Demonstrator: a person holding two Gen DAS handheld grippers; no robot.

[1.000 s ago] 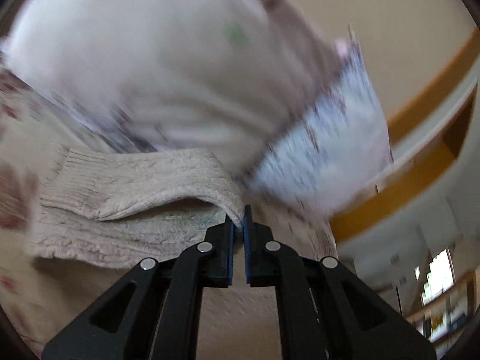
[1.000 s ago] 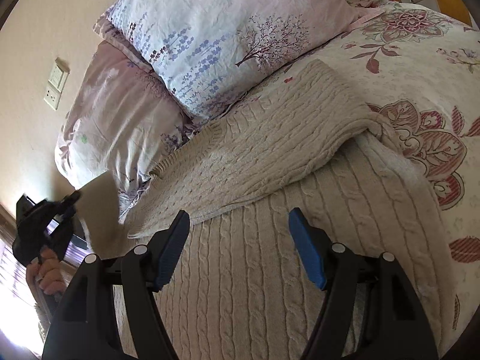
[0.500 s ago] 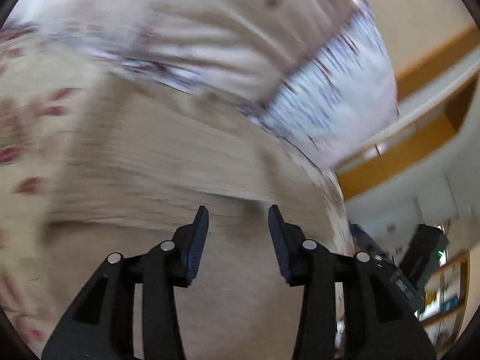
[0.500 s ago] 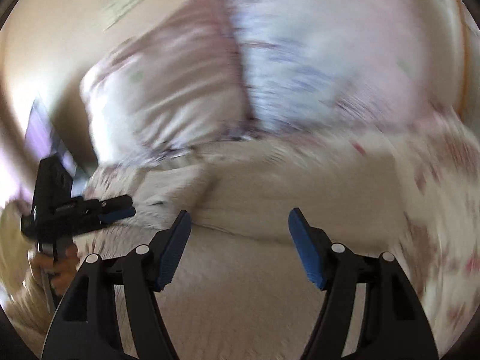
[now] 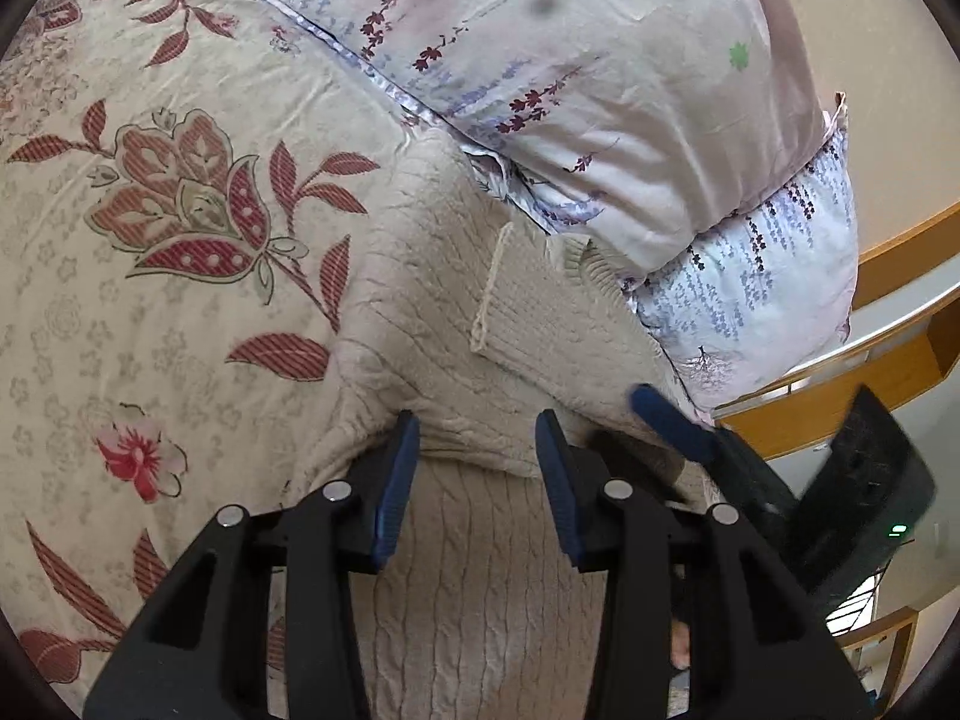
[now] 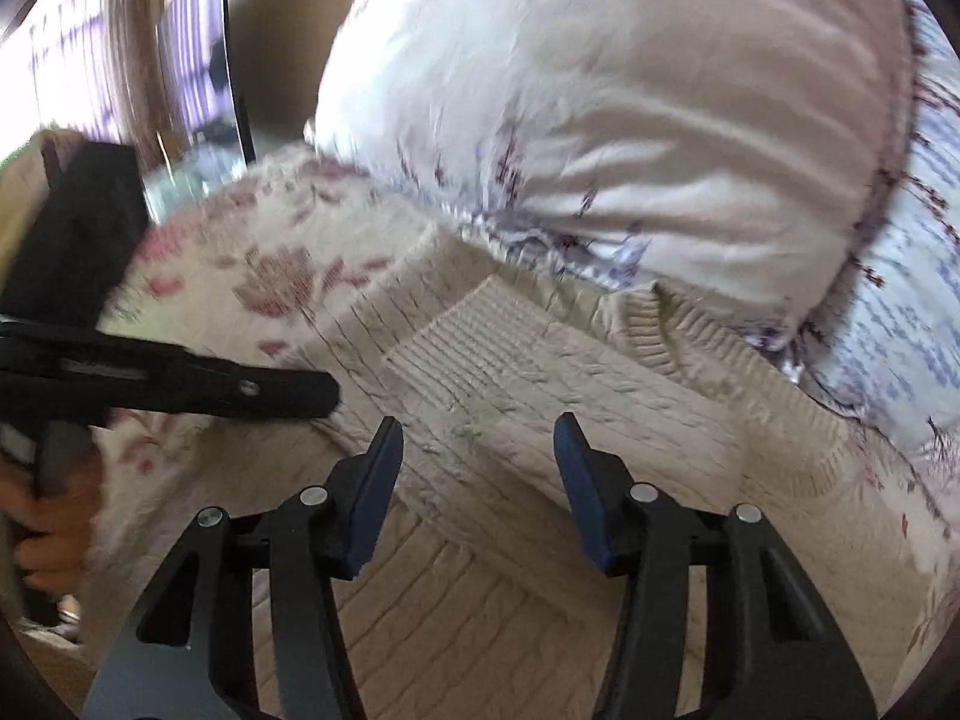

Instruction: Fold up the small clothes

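Low in both frames, left gripper (image 5: 474,468) and right gripper (image 6: 477,468), jaws apart and empty, the right's just narrowing, hover over the cream sweater (image 5: 480,324) mid-frame; snagged knit could undo the fold.

Right wrist view motion-blurred: pillow (image 6: 630,138) print unreadable. Sweater (image 5: 480,570) lower part cut off by the frame edge.
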